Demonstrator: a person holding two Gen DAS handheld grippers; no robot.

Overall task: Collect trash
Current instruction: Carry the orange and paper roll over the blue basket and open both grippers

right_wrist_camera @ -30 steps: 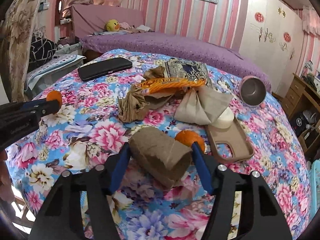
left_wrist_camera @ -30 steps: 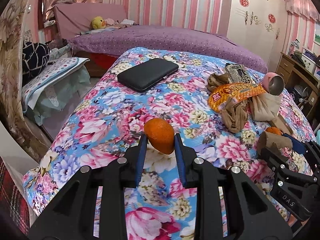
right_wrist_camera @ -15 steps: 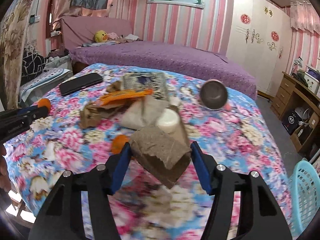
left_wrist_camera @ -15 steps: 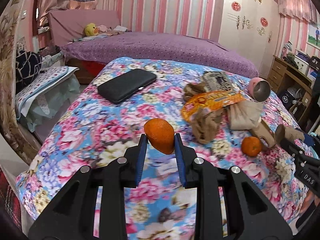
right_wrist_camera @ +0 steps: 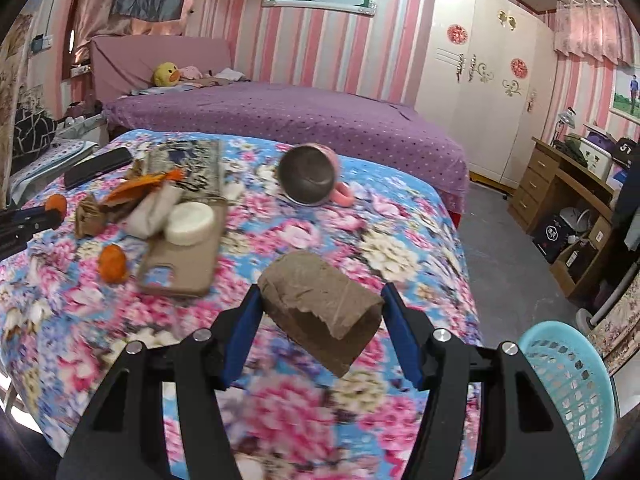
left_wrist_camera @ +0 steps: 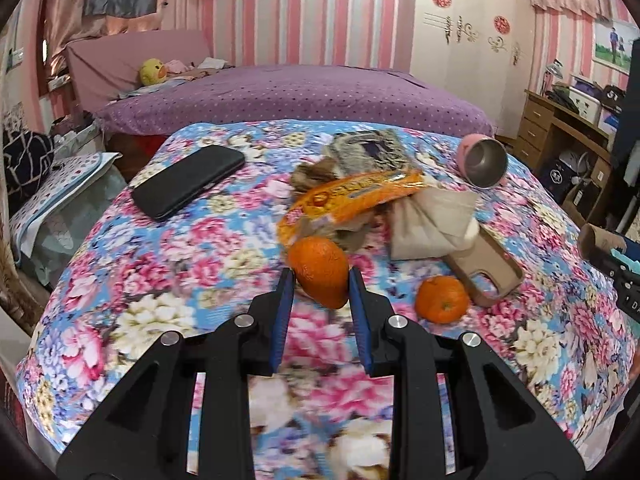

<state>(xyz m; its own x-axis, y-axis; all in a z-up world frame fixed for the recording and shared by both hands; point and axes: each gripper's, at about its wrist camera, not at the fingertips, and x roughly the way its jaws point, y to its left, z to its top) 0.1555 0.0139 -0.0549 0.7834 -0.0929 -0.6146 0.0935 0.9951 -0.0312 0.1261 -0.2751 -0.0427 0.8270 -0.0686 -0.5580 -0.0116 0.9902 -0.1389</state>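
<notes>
Moved: both grippers have swung rightward across the floral bedspread (left_wrist_camera: pixel 168 248) since a second ago — a blue basket (right_wrist_camera: pixel 576 380) now shows at the near right.
Left gripper (left_wrist_camera: pixel 320 280): narrow, clamped on an orange peel (left_wrist_camera: pixel 319 271), held above the bedspread.
Right gripper (right_wrist_camera: pixel 320 300): wider, pads pressed on a torn cardboard tube (right_wrist_camera: pixel 320 308), near the bed's right edge.
Left on bed: second peel (left_wrist_camera: pixel 441 299), phone case (left_wrist_camera: pixel 490 270), orange snack wrapper (left_wrist_camera: pixel 352 196), black wallet (left_wrist_camera: pixel 188 187), pink cup (left_wrist_camera: pixel 482 162).
Writing: wrapper print too blurred to read.
Unclear: near bedspread smeared — basket cut off by the frame.
</notes>
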